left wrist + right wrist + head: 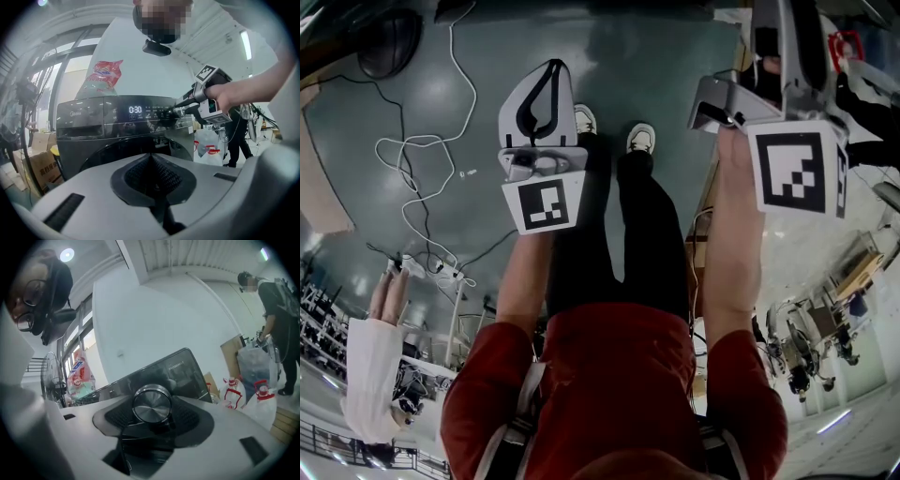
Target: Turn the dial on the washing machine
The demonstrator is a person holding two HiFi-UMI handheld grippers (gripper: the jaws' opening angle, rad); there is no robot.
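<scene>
Grey floor [656, 66] fills the head view, where my left gripper [542, 111] hangs low and the right gripper [787, 56] reaches toward the top edge, though I can't really tell what it reaches for there. In the left gripper view its own jaws are pressed together on nothing, the washing machine [117, 136] stands straight ahead and well apart, and the right gripper's tips sit on the dial [179, 111] at the right end of the control panel [108, 115]. In the right gripper view the jaws are fairly wide and clamped on the dial's rim, and its axis runs along my pointing line, so a wrist roll should turn it.
</scene>
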